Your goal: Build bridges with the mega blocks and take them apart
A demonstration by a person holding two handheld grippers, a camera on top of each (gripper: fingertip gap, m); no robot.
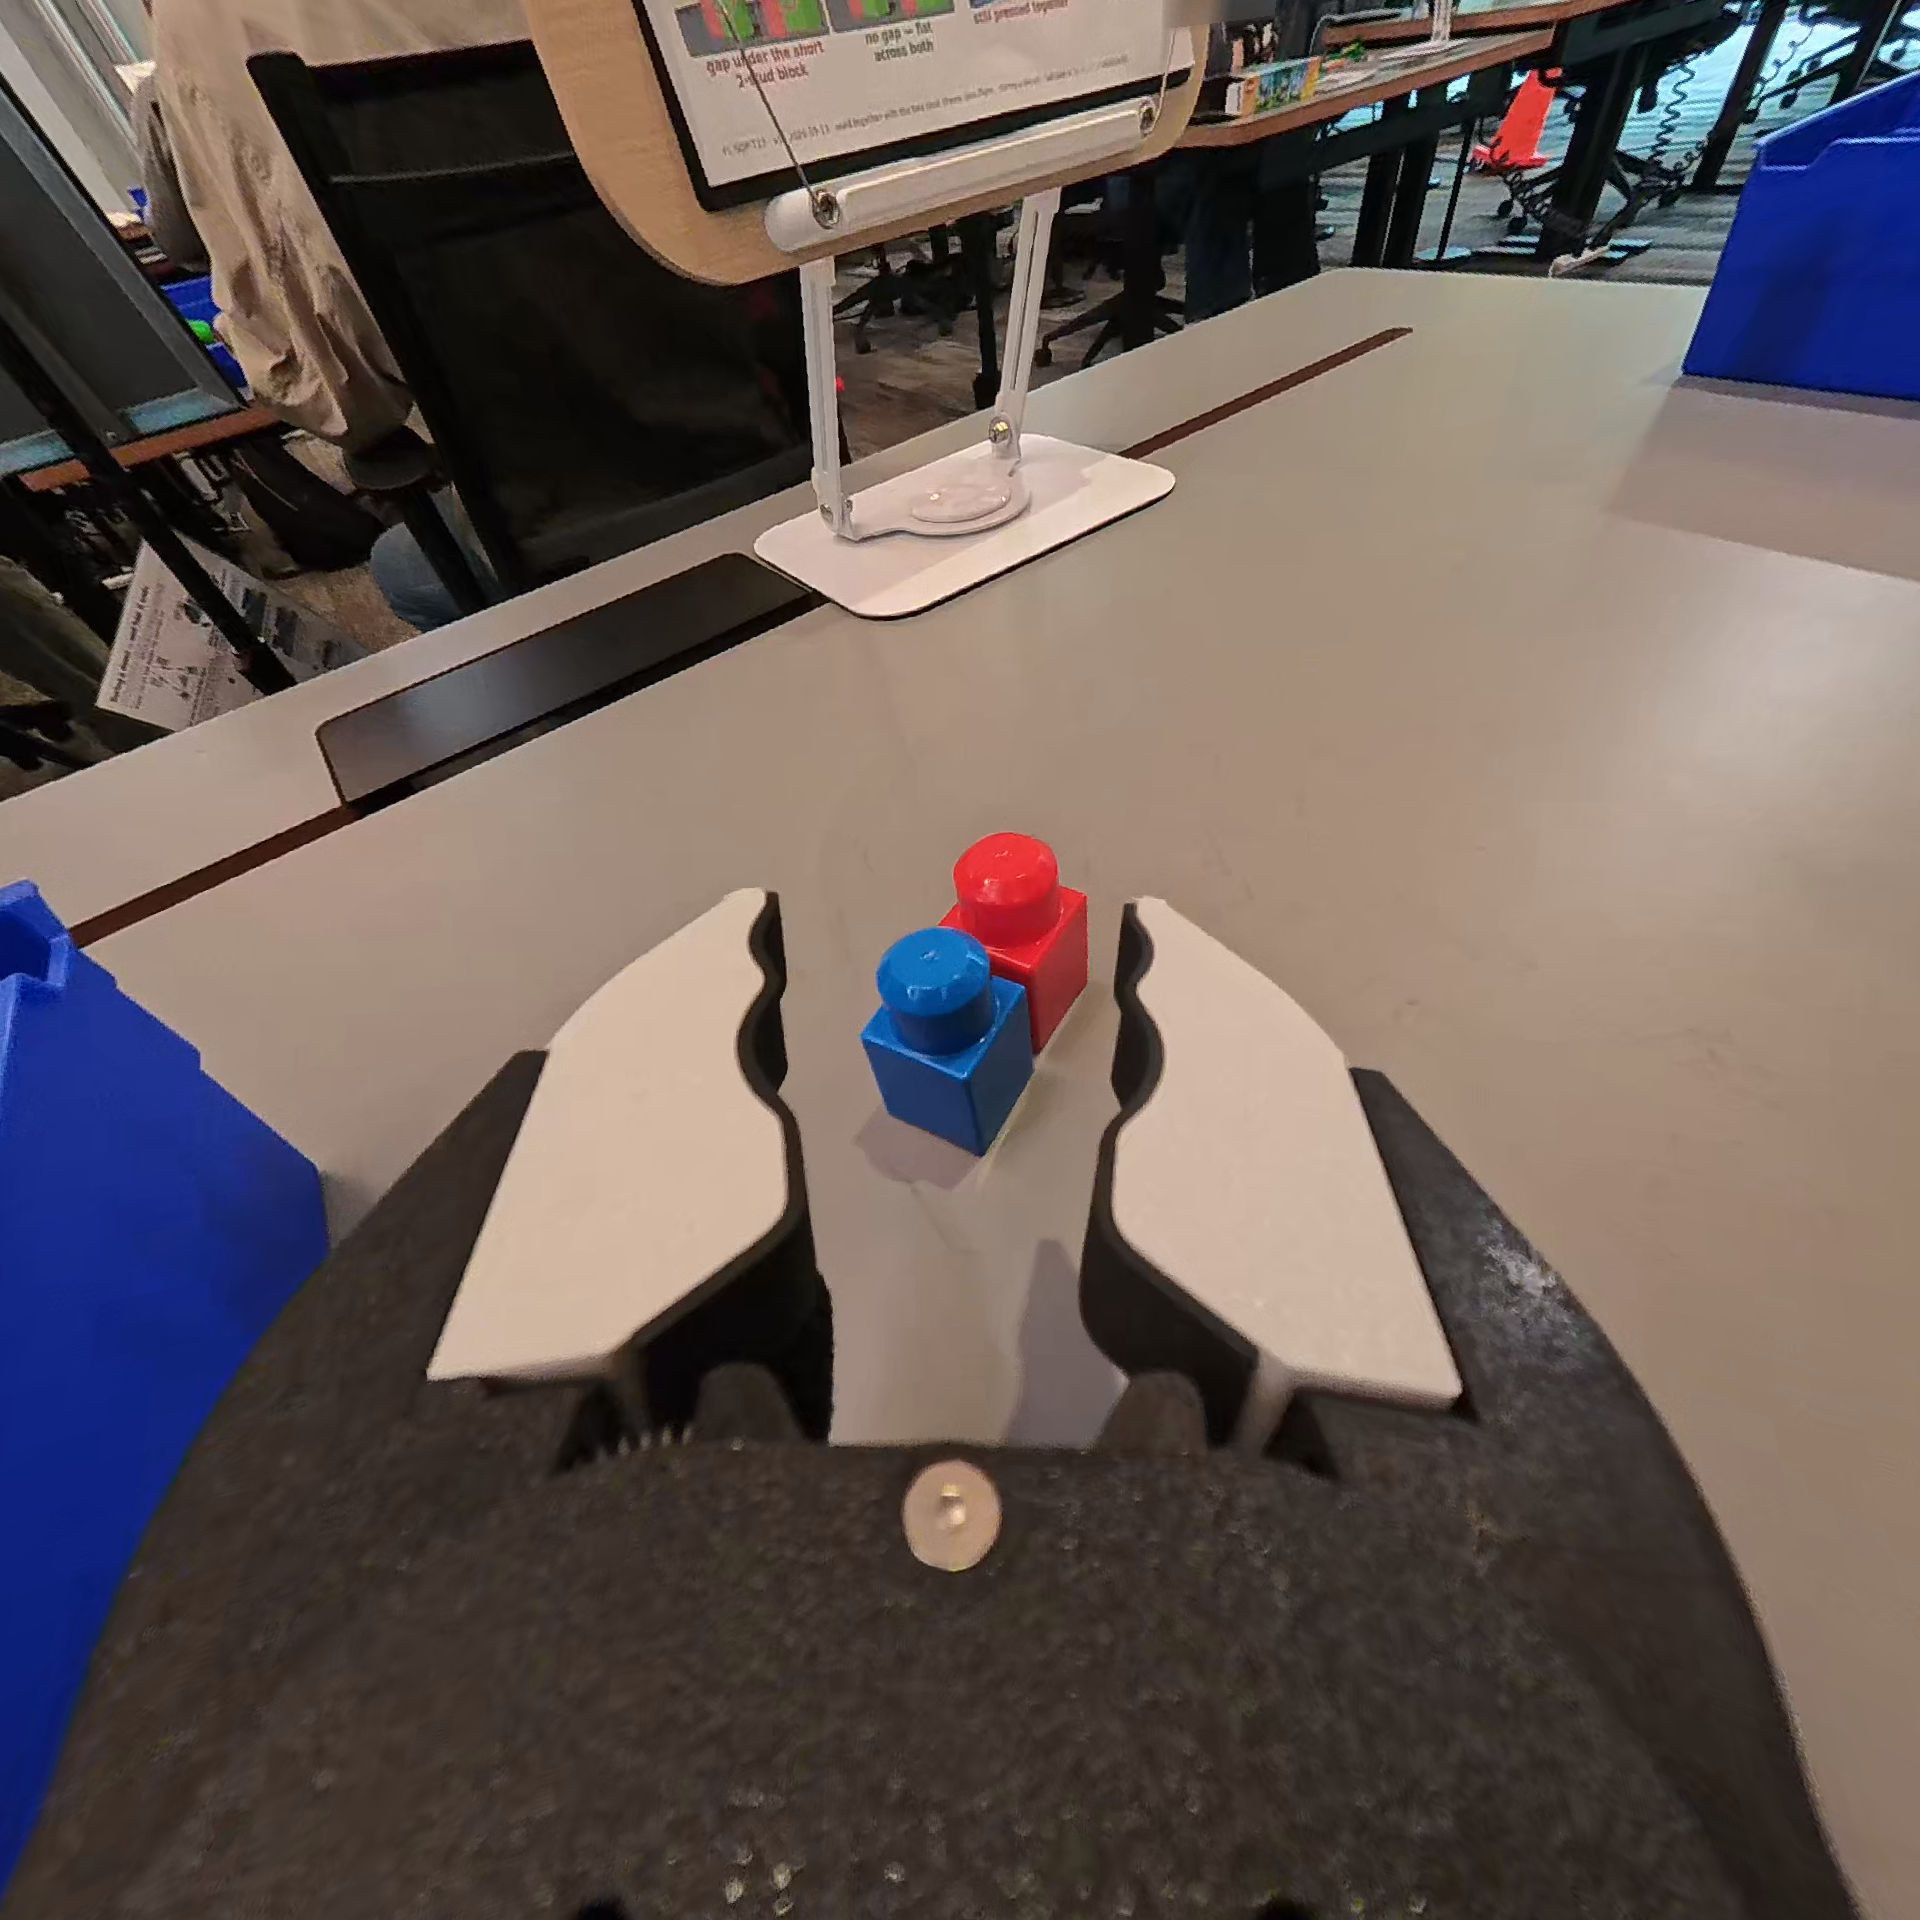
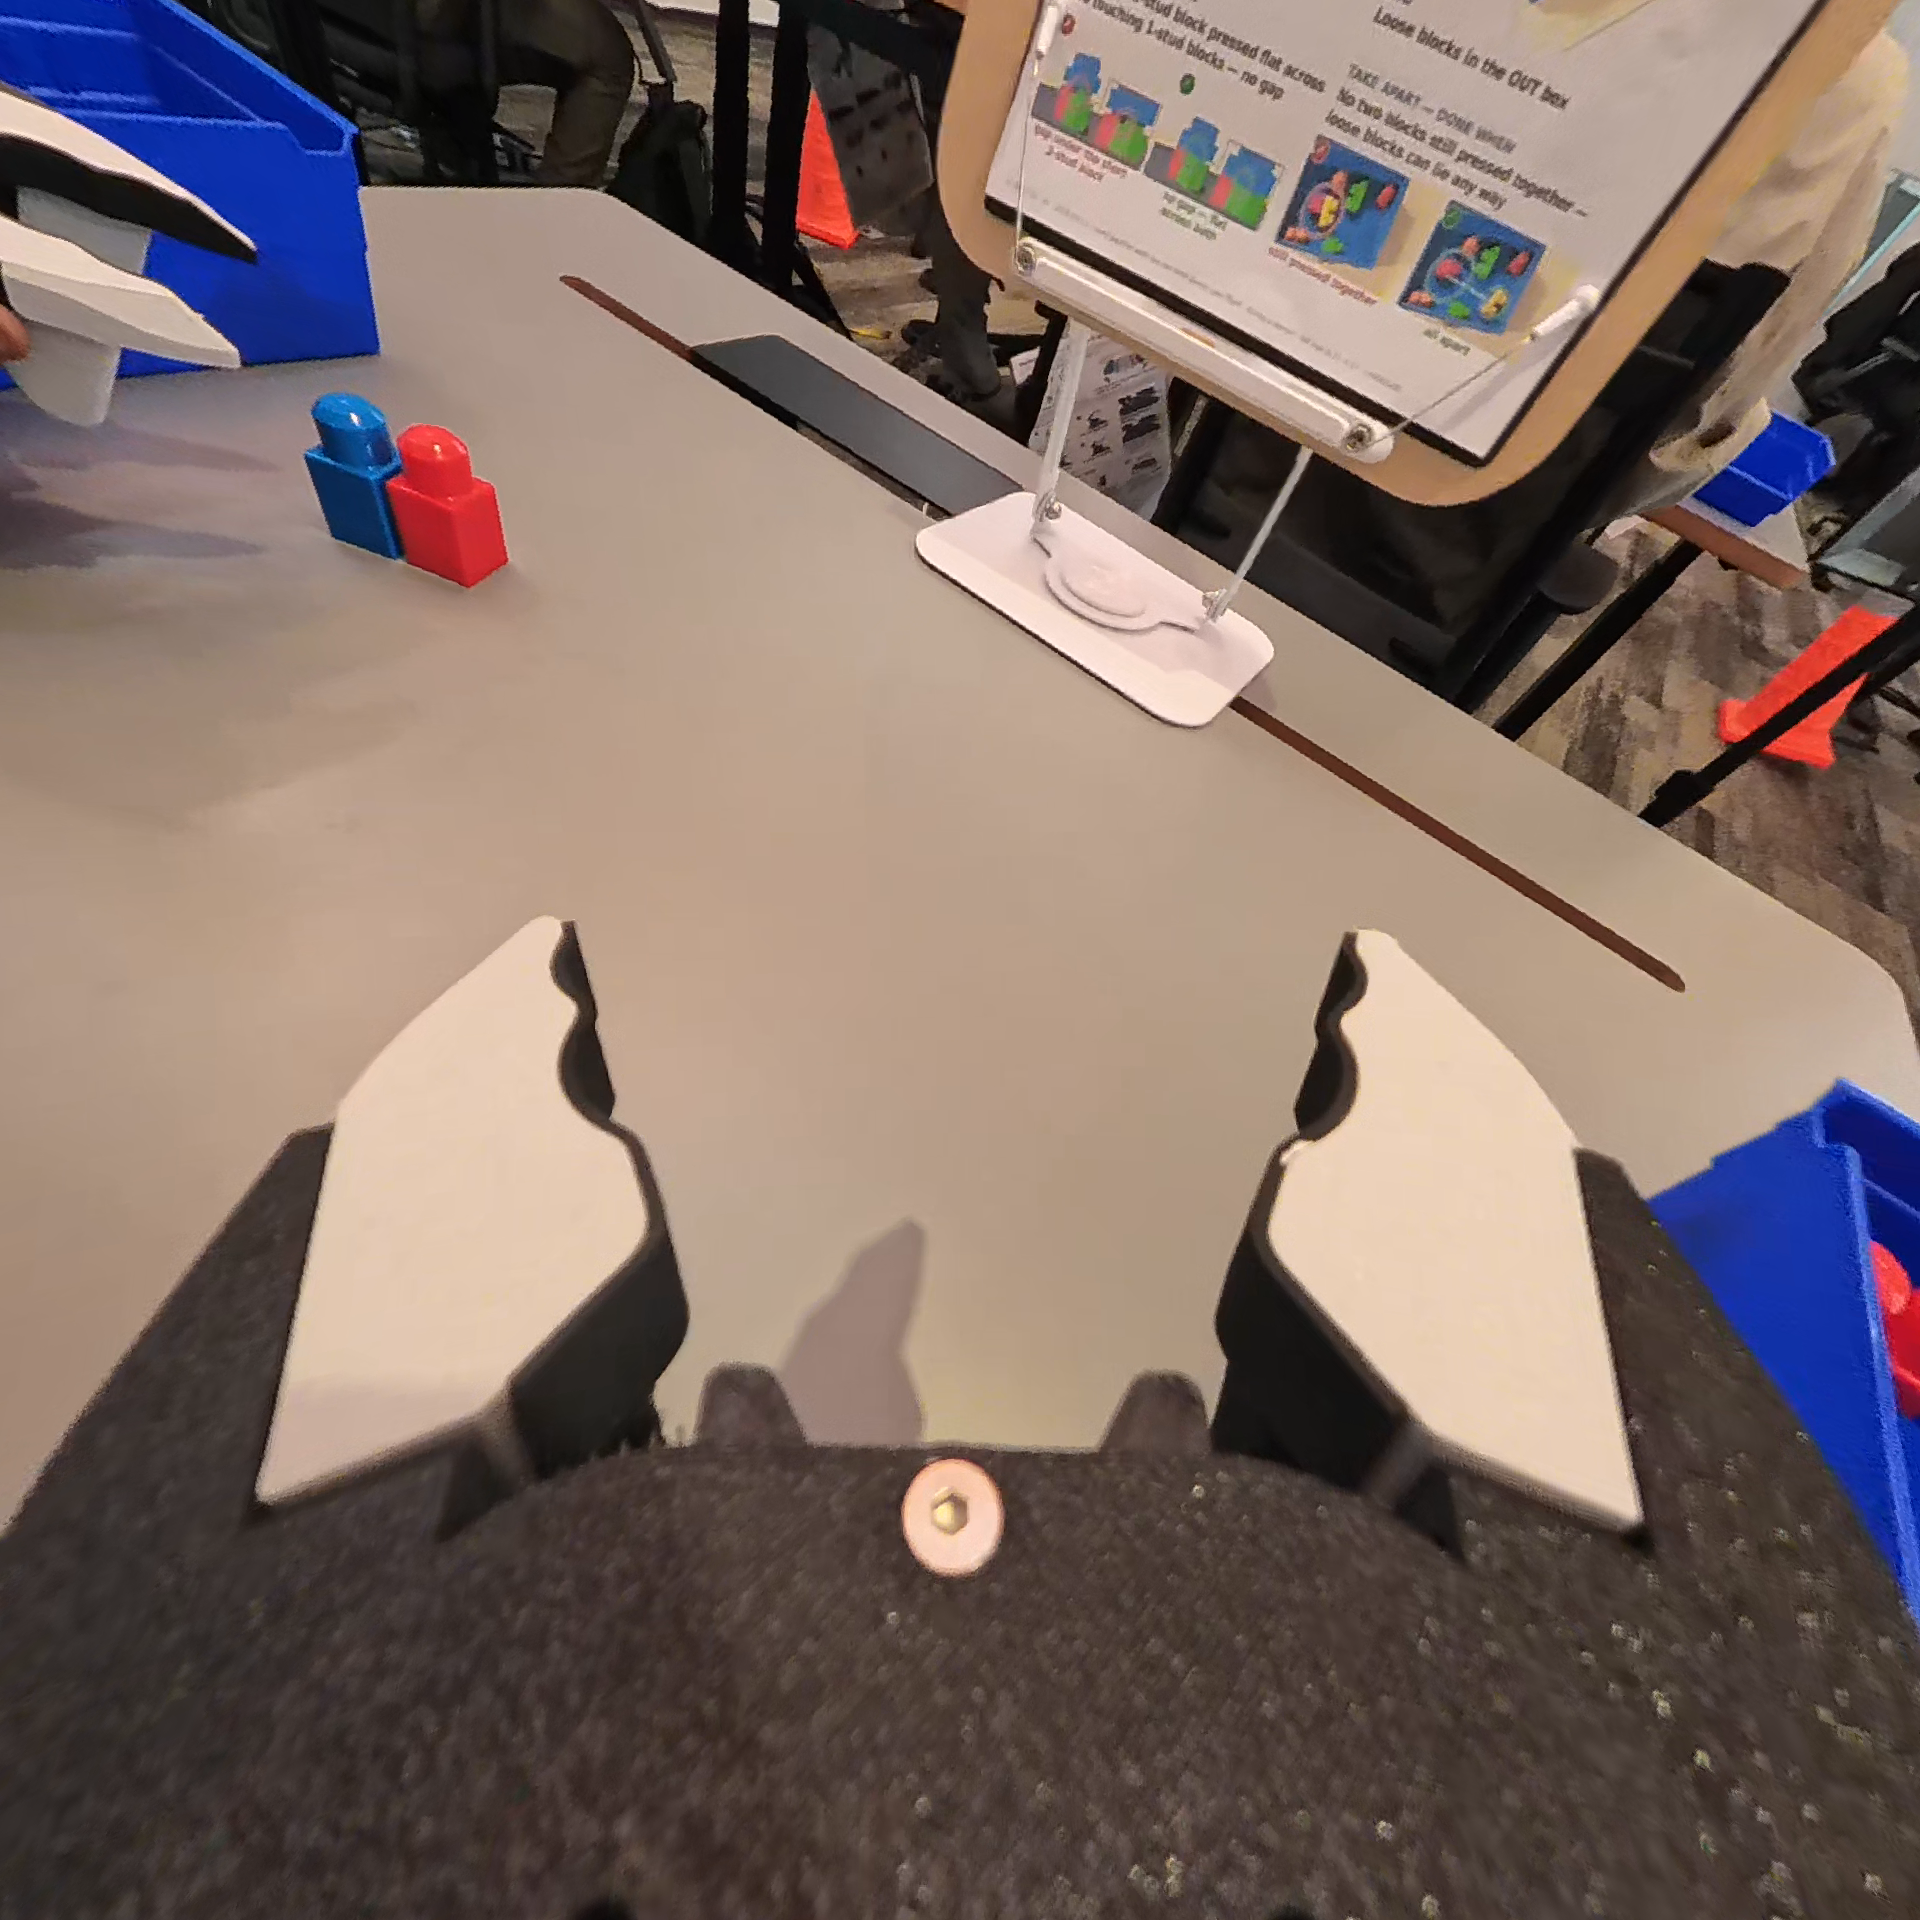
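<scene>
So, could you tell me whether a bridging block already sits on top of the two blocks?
No, the blue block and red block both show bare studs.

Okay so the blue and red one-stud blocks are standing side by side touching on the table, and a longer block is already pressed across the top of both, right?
Not quite. The blue one-stud block and red one-stud block do stand side by side, touching, on the table, but nothing is pressed across them: both studs are bare. The left wrist view shows this most clearly, with the open left tool around them.
</scene>
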